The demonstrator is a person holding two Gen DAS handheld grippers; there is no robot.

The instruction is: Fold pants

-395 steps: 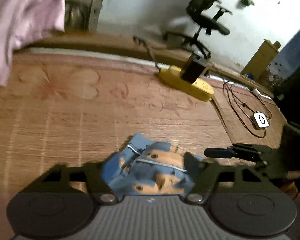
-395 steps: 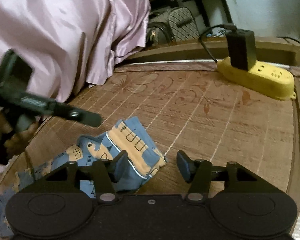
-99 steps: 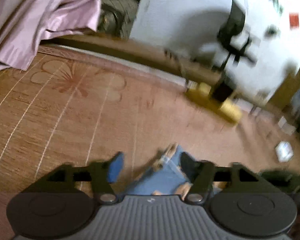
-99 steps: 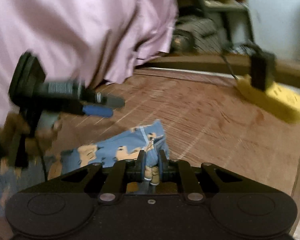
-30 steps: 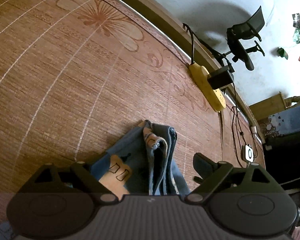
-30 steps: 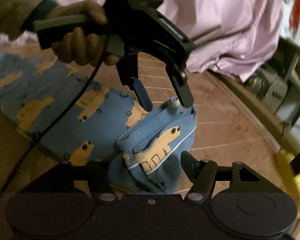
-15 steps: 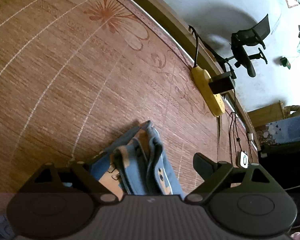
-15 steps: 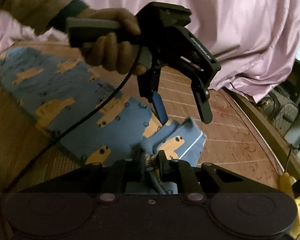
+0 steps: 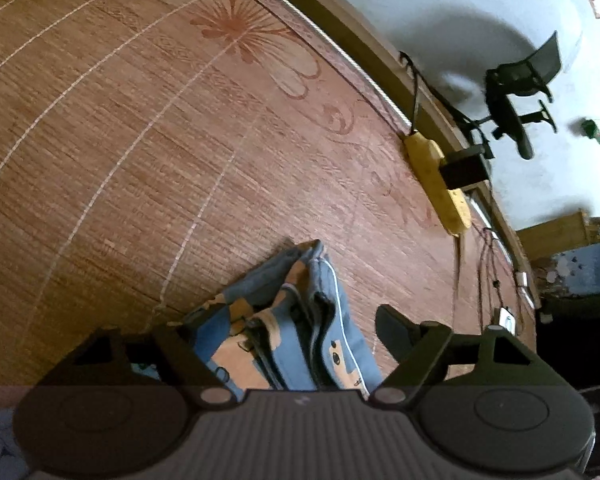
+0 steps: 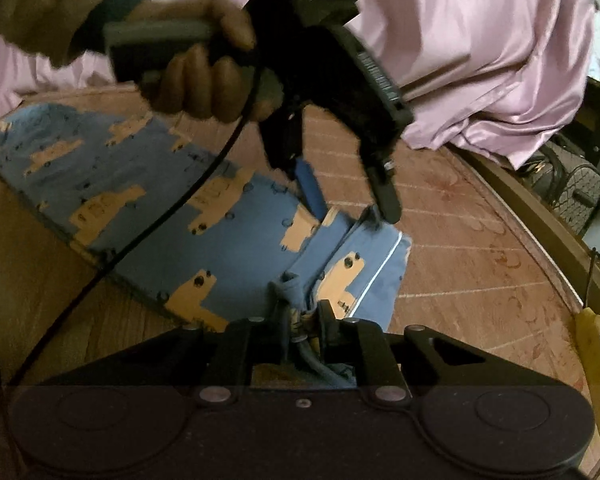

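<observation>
Pants lie flat on the woven mat, one pair only, bunched at the near end. Two grippers work it: the right gripper pinches the bunched edge, while the left gripper, which has just been closing, straddles the far corner, spread. Best to clamp that corner before lifting both together.

Pants blue, orange vehicle print, white piping. Mat reddish-brown, floral motif. Power strip yellow. Draped cloth pale pink.
</observation>
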